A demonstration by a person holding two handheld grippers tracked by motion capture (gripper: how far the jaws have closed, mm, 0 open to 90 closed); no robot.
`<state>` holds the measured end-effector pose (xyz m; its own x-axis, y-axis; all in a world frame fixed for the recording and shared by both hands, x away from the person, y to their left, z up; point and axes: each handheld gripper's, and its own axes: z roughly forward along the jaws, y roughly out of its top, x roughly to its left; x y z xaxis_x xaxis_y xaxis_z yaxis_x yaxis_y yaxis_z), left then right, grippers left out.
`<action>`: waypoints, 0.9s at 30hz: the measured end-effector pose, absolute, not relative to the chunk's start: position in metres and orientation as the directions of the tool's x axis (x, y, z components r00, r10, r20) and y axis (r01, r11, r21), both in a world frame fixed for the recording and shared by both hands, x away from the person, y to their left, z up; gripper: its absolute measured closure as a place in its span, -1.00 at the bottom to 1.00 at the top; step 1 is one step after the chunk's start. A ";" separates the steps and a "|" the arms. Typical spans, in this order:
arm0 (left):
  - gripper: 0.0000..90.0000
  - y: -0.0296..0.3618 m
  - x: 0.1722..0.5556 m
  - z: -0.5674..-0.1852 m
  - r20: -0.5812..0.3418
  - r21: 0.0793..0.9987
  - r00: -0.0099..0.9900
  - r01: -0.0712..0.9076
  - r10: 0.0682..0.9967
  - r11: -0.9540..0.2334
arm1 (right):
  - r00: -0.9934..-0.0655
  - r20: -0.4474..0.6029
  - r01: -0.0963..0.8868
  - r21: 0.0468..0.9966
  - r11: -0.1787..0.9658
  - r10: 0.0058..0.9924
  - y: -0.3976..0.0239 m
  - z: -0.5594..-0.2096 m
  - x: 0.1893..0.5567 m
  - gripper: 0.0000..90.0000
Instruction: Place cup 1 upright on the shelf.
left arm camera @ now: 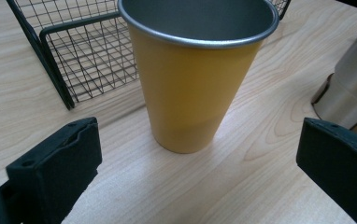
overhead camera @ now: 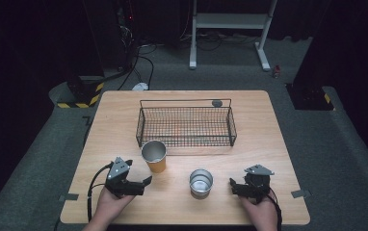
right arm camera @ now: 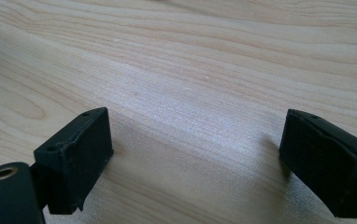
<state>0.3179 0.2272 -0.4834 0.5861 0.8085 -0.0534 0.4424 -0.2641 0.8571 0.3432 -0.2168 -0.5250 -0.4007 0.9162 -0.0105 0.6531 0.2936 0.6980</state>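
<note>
An orange cup (overhead camera: 154, 156) with a metal inside stands upright just in front of the wire basket's (overhead camera: 186, 126) left corner. A shorter steel cup (overhead camera: 201, 183) stands to its right, nearer the front edge. My left gripper (overhead camera: 143, 186) rests on the table left of both cups, open and holding nothing. In the left gripper view the orange cup (left arm camera: 193, 88) stands a little ahead of the open jaws (left arm camera: 197, 154), with the steel cup (left arm camera: 354, 88) off to the right. My right gripper (overhead camera: 233, 187) lies right of the steel cup, open over bare wood (right arm camera: 197, 135).
The black wire basket (left arm camera: 74, 60) holds nothing that I can see and sits mid-table toward the back. A small grey round object (overhead camera: 216, 103) lies by its far rim. The wooden table (overhead camera: 269, 144) stands on grey carpet; a white frame and cables are beyond.
</note>
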 end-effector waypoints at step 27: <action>-0.99 0.202 0.350 -0.485 -0.065 0.882 0.596 0.410 0.800 -0.234 | -0.401 -0.011 0.653 0.698 0.294 0.916 -0.217 -0.525 0.343 -0.80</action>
